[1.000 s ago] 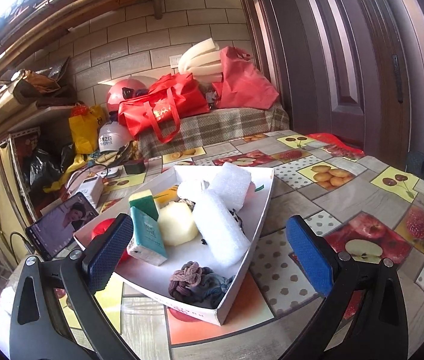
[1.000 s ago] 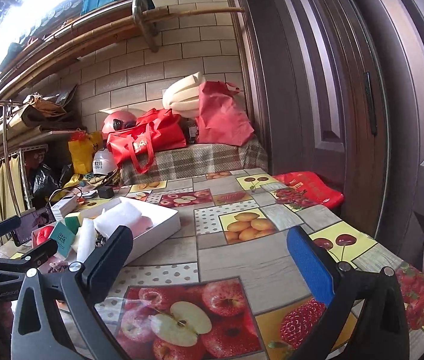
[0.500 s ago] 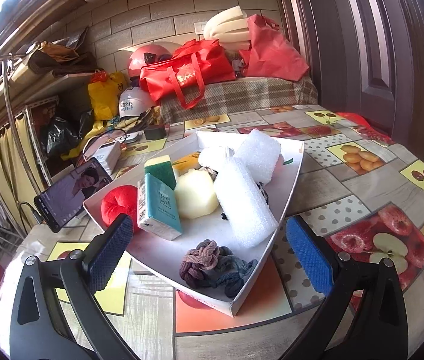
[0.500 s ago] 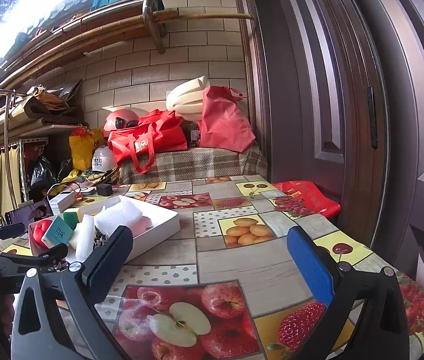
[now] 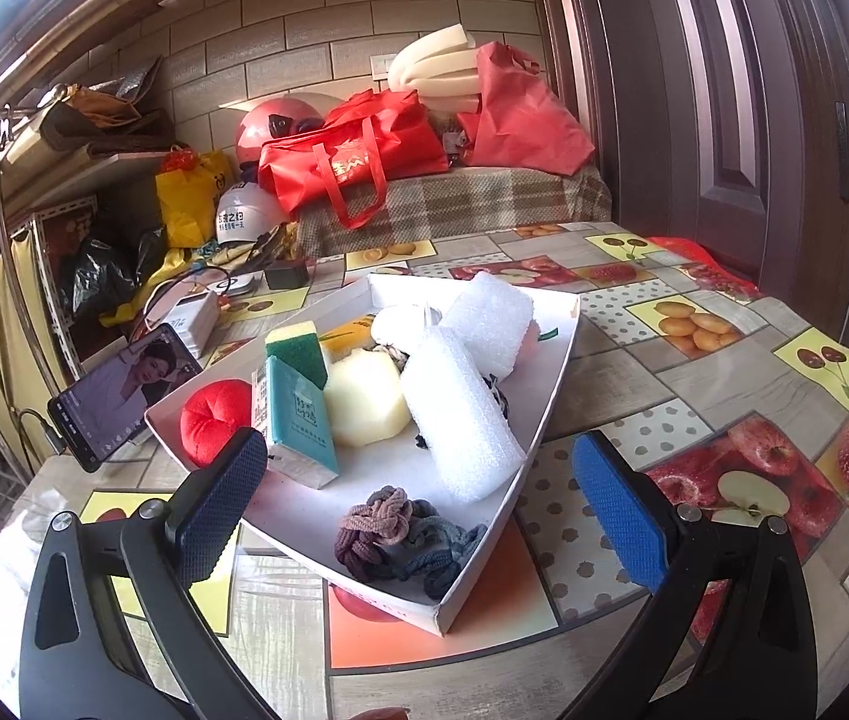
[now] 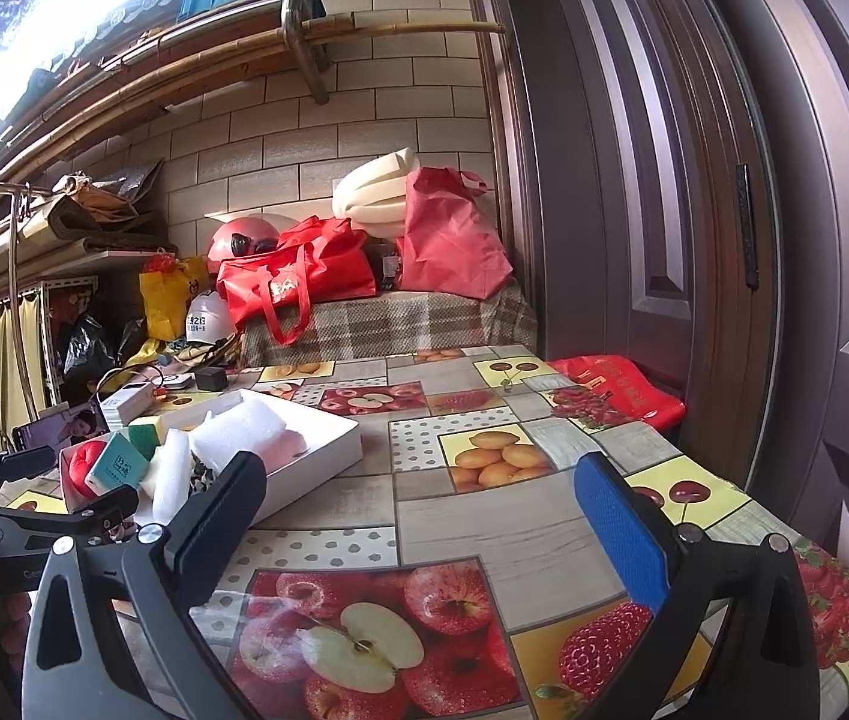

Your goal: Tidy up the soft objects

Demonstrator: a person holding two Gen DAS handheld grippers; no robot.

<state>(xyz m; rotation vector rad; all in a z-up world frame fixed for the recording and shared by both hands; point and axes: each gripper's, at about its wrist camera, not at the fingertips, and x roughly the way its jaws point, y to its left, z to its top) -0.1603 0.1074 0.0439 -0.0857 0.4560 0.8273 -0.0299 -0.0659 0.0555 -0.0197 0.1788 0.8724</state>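
A white box [image 5: 556, 360] on the table holds soft things: a red plush ball [image 5: 214, 420], a teal tissue pack [image 5: 298, 420], a green-and-yellow sponge [image 5: 298, 354], a pale yellow foam lump [image 5: 367, 399], two white foam rolls [image 5: 460, 420], and knotted hair ties [image 5: 388, 531] at its near corner. My left gripper [image 5: 418, 510] is open and empty, just above the near corner. My right gripper [image 6: 418, 516] is open and empty over bare tablecloth, right of the box [image 6: 322, 450]. The left gripper's black frame [image 6: 40, 516] shows at the left of the right wrist view.
A phone [image 5: 118, 396] leans left of the box, with a white charger block [image 5: 190, 315] and cables behind. A fruit-print tablecloth [image 6: 484, 462] covers the table. Red bags [image 5: 358, 150], helmets and foam sit on a bench behind. A door [image 6: 694, 180] stands right.
My left gripper has moved left and slightly down toward the box's near corner, bringing the red ball and phone into view. My right gripper has held nearly still.
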